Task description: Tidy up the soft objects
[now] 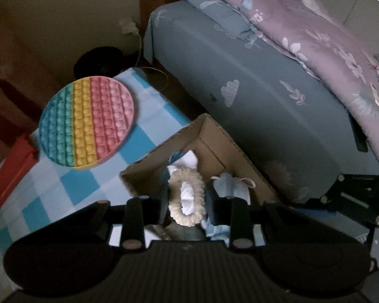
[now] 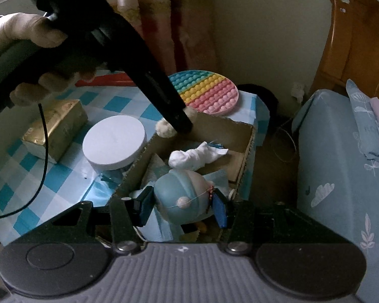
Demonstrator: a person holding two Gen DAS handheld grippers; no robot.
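My left hand-held gripper (image 1: 187, 202) pinches a cream fluffy scrunchie (image 1: 187, 197) above the cardboard box (image 2: 240, 131); my right hand-held gripper (image 2: 183, 204) clamps a blue round toy (image 2: 179, 197) at the box's six o'clock.

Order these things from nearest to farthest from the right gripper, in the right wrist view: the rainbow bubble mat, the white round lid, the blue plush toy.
1. Blue plush toy: between the right gripper's fingers, over the cardboard box.
2. White round lid: left, on the checked cloth.
3. Rainbow bubble mat: behind the box, at the table's far edge.
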